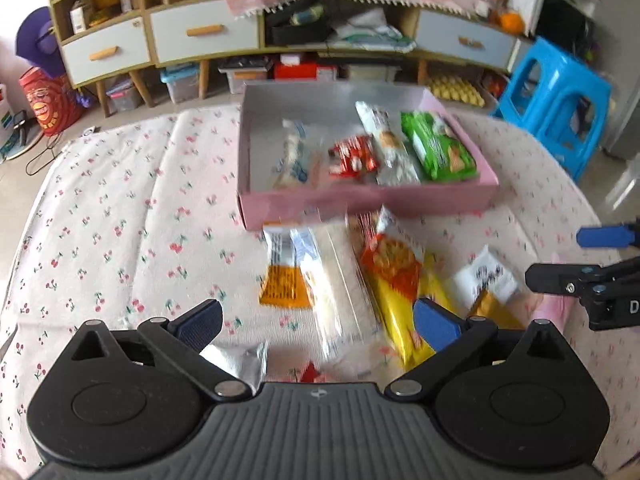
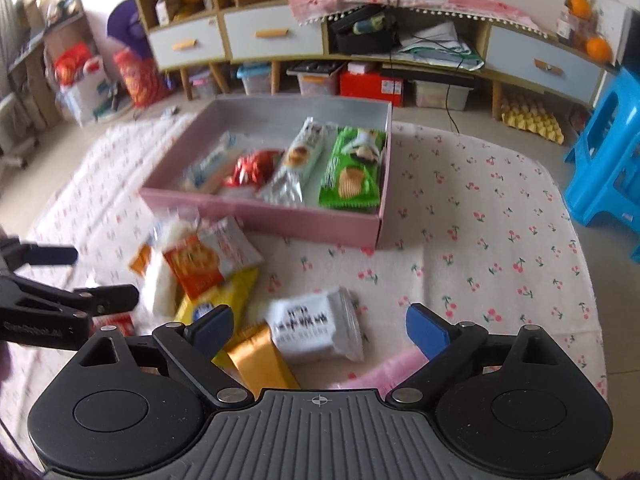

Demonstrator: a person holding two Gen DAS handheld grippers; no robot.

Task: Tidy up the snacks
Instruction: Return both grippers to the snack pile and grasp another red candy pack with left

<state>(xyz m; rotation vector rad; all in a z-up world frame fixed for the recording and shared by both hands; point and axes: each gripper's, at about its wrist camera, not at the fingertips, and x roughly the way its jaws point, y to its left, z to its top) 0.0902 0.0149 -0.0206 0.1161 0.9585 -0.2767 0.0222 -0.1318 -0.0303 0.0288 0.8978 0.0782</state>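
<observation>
between our wide-open right gripper, holding nothing, lies the white packet: light, crinkly, slippery. we judge its flat middle safest; left gripper likewise gapes empty.

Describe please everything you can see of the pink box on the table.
The pink box is a shallow, open rectangular tray without a lid, apparently cardboard, pink outside and silvery grey inside. It rests flat on the cherry-print tablecloth, beyond the loose snacks. Four packets lie inside, side by side: a pale blue-white one, a small red one, a long white one and a green one against one end wall. Part of the floor is bare. Neither gripper touches it.
</observation>
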